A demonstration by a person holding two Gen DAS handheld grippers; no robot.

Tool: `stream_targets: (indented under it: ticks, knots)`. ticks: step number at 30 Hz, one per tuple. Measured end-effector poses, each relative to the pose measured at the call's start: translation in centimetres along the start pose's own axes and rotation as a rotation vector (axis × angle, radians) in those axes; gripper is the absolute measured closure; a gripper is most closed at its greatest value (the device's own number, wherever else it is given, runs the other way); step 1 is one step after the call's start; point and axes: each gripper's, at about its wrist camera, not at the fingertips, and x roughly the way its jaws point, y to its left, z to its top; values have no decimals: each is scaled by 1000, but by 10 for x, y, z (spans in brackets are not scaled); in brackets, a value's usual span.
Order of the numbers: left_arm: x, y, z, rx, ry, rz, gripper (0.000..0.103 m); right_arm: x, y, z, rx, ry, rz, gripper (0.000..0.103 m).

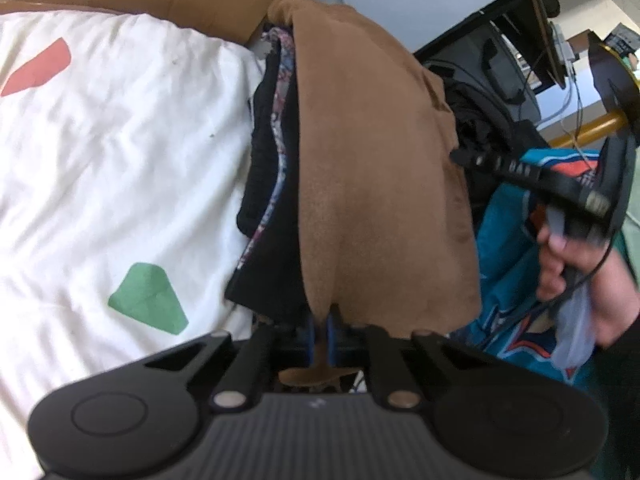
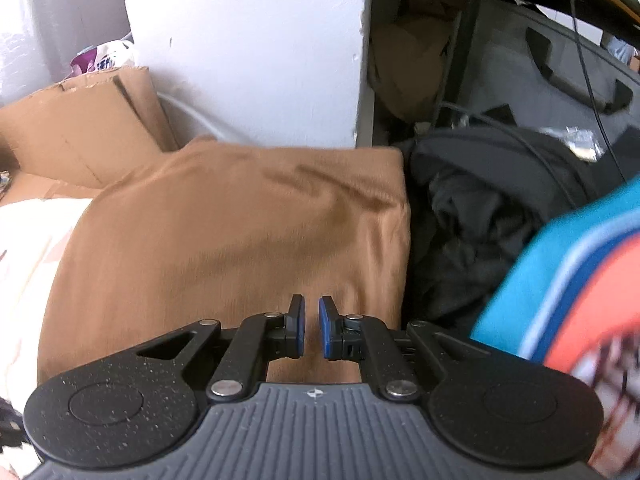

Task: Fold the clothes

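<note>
No text, label or number can be read in either view. The teal jersey (image 1: 508, 240) bears a printed crest, too blurred to make out.

A white wall (image 2: 248, 52) stands behind flattened cardboard (image 2: 80, 120), with a dark bag (image 2: 560, 92) beside it in daylight.

I count one brown cloth (image 1: 372, 168) on top of one pile of dark clothes (image 1: 272, 200). I see one blue shirt (image 1: 512, 248), one white bed sheet (image 1: 120, 160) with two colored shapes, one cardboard box (image 2: 76, 128), and two grippers: left gripper (image 1: 320, 334), right gripper (image 2: 311, 326).
</note>
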Motion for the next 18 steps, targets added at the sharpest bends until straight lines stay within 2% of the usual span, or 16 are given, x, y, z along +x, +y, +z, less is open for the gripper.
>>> stream_targets:
  ticks: [10,18]
  knots:
    - [-26,2,18,30,5,-11,98,-24,-4,-57,46,20,-11,89]
    - [-17,11,9,38,18,16,97,-33,-6,-109,98,35,-41,90]
